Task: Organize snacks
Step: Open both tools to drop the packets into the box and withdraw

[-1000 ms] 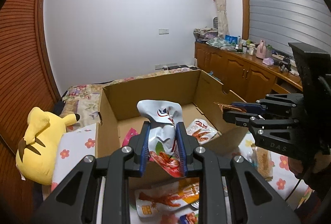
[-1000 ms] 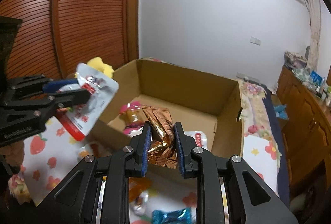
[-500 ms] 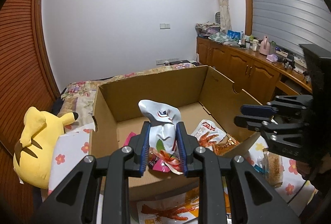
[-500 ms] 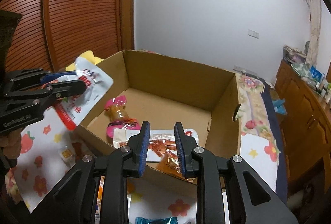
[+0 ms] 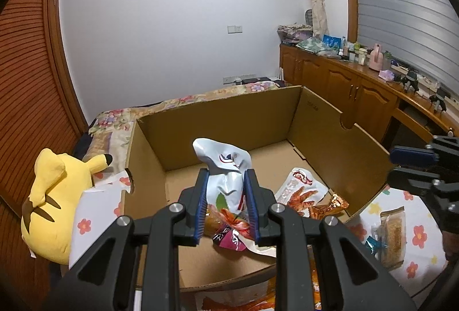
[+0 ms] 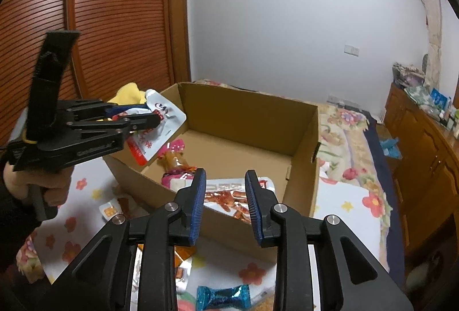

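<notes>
Left wrist view: my left tongs [image 5: 226, 204] clench the light, crinkly white pouch [image 5: 225, 171] mid-body above the cardboard box [image 5: 229, 116] at 12 o'clock; right tongs [image 6: 225, 203] released, empty.

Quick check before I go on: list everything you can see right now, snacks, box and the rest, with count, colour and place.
Cardboard box: one, brown, open, on the floral bedspread.
White pouch: one, white and red, clamped above the box.
Pink-ended snack: one, in the box.
White-and-orange packet: one, in the box.
Copper foil packet: one, in the box's right corner.
Blue candy: one, on the bedspread.
Cracker pack: one, clear, right of the box.
Plush toy: one, yellow, left of the box.
Left gripper: shut on the white pouch.
Right gripper: open, empty.
</notes>
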